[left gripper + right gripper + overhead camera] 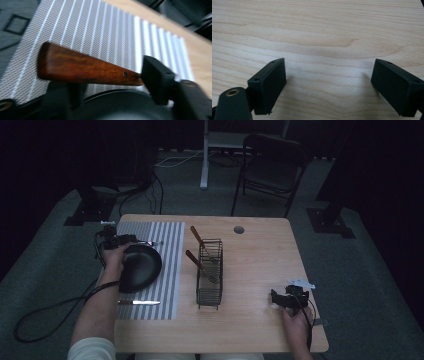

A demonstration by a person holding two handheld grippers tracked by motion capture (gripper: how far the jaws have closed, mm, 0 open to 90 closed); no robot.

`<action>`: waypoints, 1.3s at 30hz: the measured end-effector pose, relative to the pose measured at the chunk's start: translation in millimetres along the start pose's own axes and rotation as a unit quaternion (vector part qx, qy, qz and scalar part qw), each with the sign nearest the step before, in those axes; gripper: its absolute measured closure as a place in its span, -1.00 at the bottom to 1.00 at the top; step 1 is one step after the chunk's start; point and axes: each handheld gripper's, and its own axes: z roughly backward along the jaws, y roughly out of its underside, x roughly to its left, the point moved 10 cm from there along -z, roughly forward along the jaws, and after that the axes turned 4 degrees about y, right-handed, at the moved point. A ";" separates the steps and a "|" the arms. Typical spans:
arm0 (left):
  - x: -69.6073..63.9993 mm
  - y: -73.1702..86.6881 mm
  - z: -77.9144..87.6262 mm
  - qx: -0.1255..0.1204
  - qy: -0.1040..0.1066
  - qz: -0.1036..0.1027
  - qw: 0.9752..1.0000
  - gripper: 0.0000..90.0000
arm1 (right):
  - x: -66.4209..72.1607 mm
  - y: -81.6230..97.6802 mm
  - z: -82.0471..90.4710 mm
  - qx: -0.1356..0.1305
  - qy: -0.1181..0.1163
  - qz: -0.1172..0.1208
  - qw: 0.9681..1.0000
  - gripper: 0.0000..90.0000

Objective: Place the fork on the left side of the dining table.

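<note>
A utensil with a reddish wooden handle (87,68) lies across the striped placemat (100,32); in the high view its metal end (151,242) pokes out at the mat's far edge. My left gripper (111,83) stands open around the handle: one jaw is under its thick part and the other beside its thin end, neither pressing on it. In the high view the left gripper (117,240) sits just behind a black bowl (141,267). My right gripper (328,85) is open over bare wood, near the table's front right (281,300).
A black wire caddy (209,275) holding two wooden-handled utensils stands mid-table. A knife (140,303) lies on the near end of the placemat (167,270). A folding chair (272,167) and stand legs are beyond the table. A cable trails off the left edge.
</note>
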 end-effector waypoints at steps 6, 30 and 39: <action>-6.1 -0.3 -4.7 0.006 0.005 0.001 1.000 -0.40 | 0.0 0.0 0.0 0.000 0.000 0.000 1.000 -0.73; -5.7 6.3 -10.0 0.042 -0.057 -0.057 0.996 -0.96 | 0.0 0.0 0.0 0.000 0.000 0.000 1.000 -0.72; -18.5 11.3 4.9 0.031 -0.037 -0.065 0.997 -0.96 | 0.0 0.0 0.0 0.000 0.000 0.000 1.000 -0.72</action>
